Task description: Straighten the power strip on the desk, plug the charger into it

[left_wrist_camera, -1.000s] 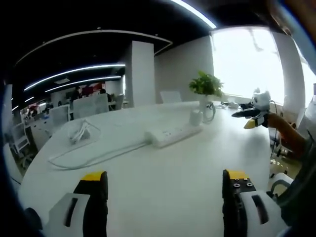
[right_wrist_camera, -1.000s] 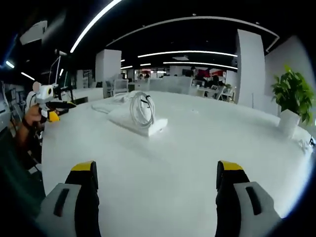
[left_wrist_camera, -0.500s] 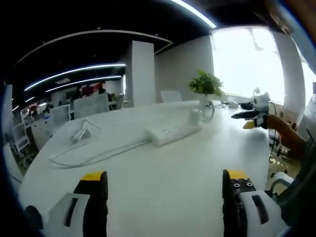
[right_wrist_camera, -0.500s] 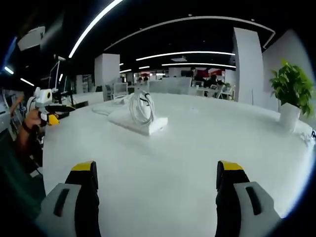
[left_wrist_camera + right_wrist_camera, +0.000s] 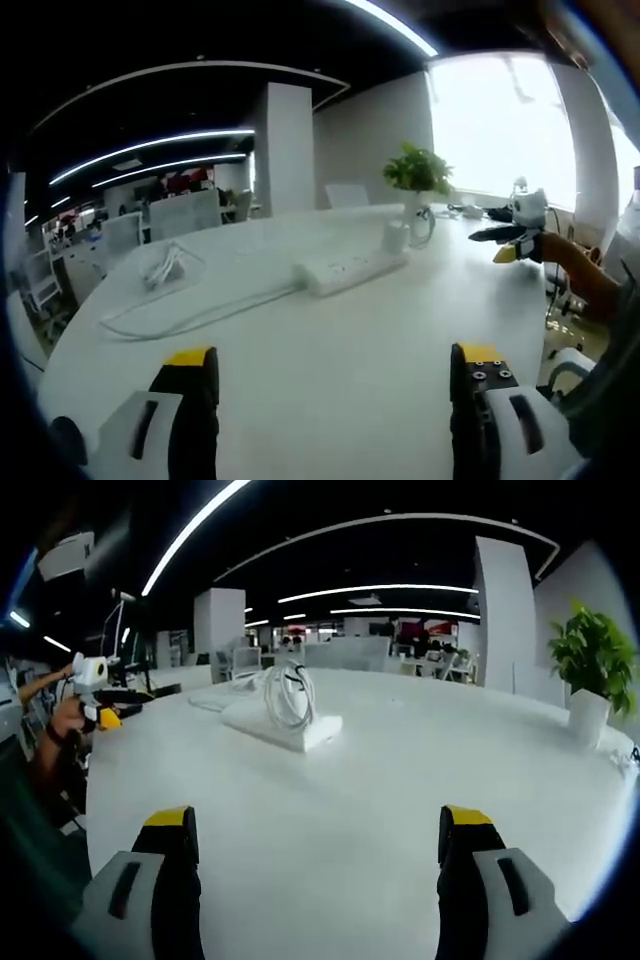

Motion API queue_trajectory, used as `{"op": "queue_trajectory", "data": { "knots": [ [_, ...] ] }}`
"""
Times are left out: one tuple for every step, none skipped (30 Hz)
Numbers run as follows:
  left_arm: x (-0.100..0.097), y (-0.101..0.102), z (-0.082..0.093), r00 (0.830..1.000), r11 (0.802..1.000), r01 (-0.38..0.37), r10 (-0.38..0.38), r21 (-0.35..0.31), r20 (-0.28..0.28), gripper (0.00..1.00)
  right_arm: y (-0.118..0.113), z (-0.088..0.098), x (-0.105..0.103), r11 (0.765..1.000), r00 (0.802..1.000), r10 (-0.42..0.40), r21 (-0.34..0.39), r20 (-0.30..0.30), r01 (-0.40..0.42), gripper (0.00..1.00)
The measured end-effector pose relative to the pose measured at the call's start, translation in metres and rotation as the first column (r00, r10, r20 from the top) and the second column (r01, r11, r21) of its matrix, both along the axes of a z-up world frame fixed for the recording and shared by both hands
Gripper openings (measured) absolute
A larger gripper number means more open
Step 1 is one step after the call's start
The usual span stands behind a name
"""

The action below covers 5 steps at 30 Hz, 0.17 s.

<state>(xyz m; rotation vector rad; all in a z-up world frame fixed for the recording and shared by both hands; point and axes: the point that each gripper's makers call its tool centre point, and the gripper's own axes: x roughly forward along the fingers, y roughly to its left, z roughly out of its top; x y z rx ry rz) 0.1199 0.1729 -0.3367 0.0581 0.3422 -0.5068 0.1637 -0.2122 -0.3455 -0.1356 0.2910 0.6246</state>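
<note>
Little differs from half a second ago: in the right gripper view the white coiled charger cable (image 5: 289,695) and the other tool at far left sit slightly shifted, a camera drift. One long white plastic power strip (image 5: 350,270) lies on the round white surface (image 5: 330,370), its single cord trailing left; one green potted plant (image 5: 418,172) stands behind it. The left tool (image 5: 333,372) and right tool (image 5: 316,832) both hover with jaws wide apart, empty. The strip lies well ahead of the left tool; the charger well ahead of the right.
</note>
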Motion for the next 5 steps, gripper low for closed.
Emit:
{"op": "queue_trajectory", "data": {
  "knots": [
    [0.0000,0.0005,0.0004,1.000,1.000,-0.003,0.003,-0.006,0.002,0.99,0.0011,0.0009,-0.0003,1.000,1.000,0.004,0.005,0.002,-0.004,1.00],
    [-0.0001,0.0008,0.0004,1.000,1.000,-0.004,0.004,-0.007,0.002,0.99,0.0020,0.0018,-0.0008,1.000,1.000,0.005,0.012,0.002,-0.005,1.00],
    [-0.0004,0.0011,0.0000,1.000,1.000,-0.005,0.005,-0.006,0.001,0.99,0.0026,0.0025,-0.0009,1.000,1.000,0.005,0.015,0.002,-0.005,1.00],
    [-0.0003,0.0017,-0.0001,1.000,1.000,-0.007,0.007,-0.003,0.002,0.99,0.0033,0.0029,-0.0013,1.000,1.000,0.006,0.015,0.003,-0.006,1.00],
    [-0.0003,0.0019,-0.0001,1.000,1.000,-0.008,0.008,-0.002,0.003,0.99,0.0037,0.0032,-0.0015,1.000,1.000,0.006,0.012,0.004,-0.006,1.00]
  ]
}}
